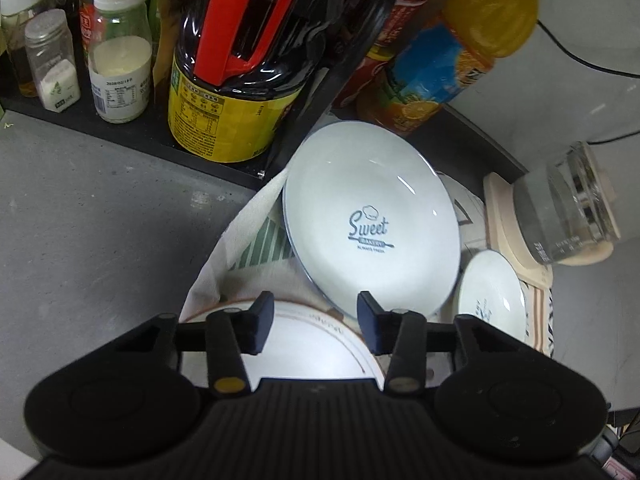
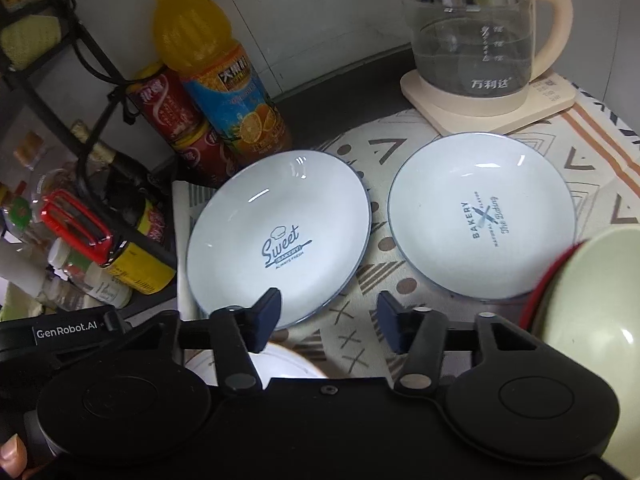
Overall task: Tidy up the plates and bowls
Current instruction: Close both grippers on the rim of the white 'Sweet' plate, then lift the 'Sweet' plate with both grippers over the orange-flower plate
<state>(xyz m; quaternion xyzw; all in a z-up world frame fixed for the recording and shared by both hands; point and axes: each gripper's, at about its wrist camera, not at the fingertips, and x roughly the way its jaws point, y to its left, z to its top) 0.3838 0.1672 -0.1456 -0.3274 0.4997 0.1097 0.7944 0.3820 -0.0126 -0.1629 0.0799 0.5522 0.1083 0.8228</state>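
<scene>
A white plate marked "Sweet" [image 1: 372,216] [image 2: 280,236] lies on the patterned cloth [image 2: 400,320]. A second white plate marked "Bakery" [image 2: 482,216] [image 1: 490,296] lies to its right. A white bowl with a brown rim [image 1: 312,356] [image 2: 280,364] sits just under both grippers. My left gripper [image 1: 316,326] is open and empty above this bowl, near the Sweet plate's near edge. My right gripper [image 2: 328,320] is open and empty between the two plates. A pale green bowl with a red outside [image 2: 588,320] shows at the right edge.
A black rack [image 1: 160,140] holds a dark sauce jug with a red handle [image 1: 240,72], a white bottle [image 1: 120,52] and spice jars. An orange juice bottle [image 2: 216,76] and red cans [image 2: 176,116] stand behind the plates. A glass kettle [image 2: 472,36] stands on a cream base.
</scene>
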